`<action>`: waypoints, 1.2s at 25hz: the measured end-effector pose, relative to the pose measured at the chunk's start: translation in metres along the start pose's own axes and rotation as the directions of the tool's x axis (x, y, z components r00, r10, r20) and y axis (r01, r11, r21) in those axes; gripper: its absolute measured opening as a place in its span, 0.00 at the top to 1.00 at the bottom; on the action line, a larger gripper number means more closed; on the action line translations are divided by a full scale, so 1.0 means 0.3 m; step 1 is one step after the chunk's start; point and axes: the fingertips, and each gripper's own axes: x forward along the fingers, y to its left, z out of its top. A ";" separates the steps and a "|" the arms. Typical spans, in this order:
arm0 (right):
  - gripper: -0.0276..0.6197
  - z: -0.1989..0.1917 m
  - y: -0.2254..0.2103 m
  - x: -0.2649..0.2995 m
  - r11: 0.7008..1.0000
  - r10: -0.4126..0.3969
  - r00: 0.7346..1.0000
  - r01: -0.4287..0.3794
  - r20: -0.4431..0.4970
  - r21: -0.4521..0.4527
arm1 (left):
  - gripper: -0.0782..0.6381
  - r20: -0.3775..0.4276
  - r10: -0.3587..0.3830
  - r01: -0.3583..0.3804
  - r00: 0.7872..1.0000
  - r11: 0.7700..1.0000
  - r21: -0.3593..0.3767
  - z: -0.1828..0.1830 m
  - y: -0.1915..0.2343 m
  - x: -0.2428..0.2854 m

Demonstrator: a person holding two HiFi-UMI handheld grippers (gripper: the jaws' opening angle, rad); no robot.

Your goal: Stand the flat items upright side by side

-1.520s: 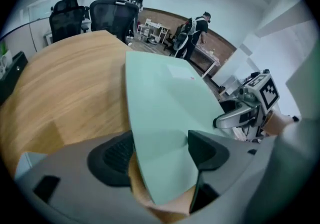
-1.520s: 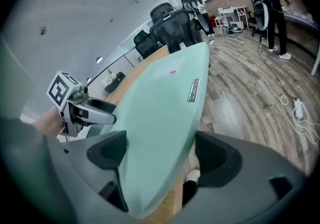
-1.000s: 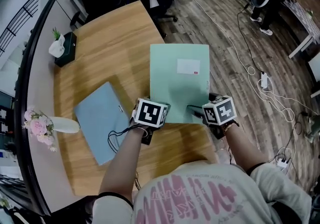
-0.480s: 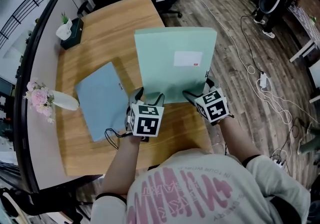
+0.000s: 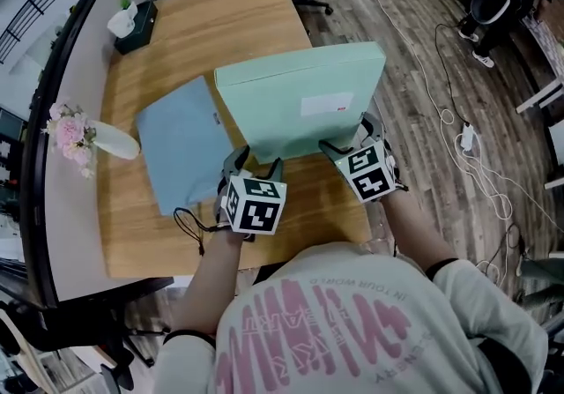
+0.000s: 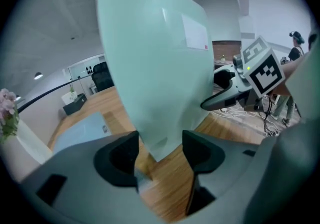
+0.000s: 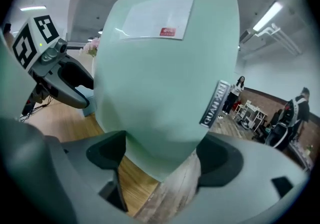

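Green folder [image 5: 300, 106] leans half-raised over the surface [image 5: 194, 31], lower corners clamped in right hand-held gripper [image 5: 346, 137] and left hand-held gripper [image 5: 257, 159], whose jaws have just been closing; blue folder [image 5: 181, 150] lies flat, so neither stands yet.

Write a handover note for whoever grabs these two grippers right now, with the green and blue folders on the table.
Hands: the right gripper has its jaws shut on the near edge of the green folder. The left gripper has just been closing its jaws around the folder's near left corner; I cannot tell whether they press it.
Things: the green folder is tipped up at a slant over the table. The blue folder lies flat to its left.
Done: nothing stands yet.
Left: stand the green folder upright, then the blue folder beside it.
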 end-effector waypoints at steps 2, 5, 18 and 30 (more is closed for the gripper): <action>0.27 0.003 0.005 0.004 1.000 0.001 1.000 -0.001 -0.001 -0.002 | 0.51 -0.002 -0.005 0.005 1.000 1.000 -0.018 -0.006 0.001 -0.007; 0.27 0.005 0.008 0.006 1.000 0.007 1.000 -0.007 -0.010 -0.002 | 0.51 0.001 -0.010 0.010 1.000 1.000 -0.029 -0.011 -0.002 -0.016; 0.27 -0.016 0.023 -0.013 0.999 0.021 1.000 -0.020 -0.009 0.031 | 0.54 0.025 -0.008 0.009 1.000 0.999 -0.033 -0.031 -0.010 -0.039; 0.27 -0.020 0.014 -0.038 0.992 0.030 1.000 -0.029 -0.005 0.122 | 0.53 0.040 0.015 -0.012 0.999 0.997 -0.080 -0.041 -0.009 -0.090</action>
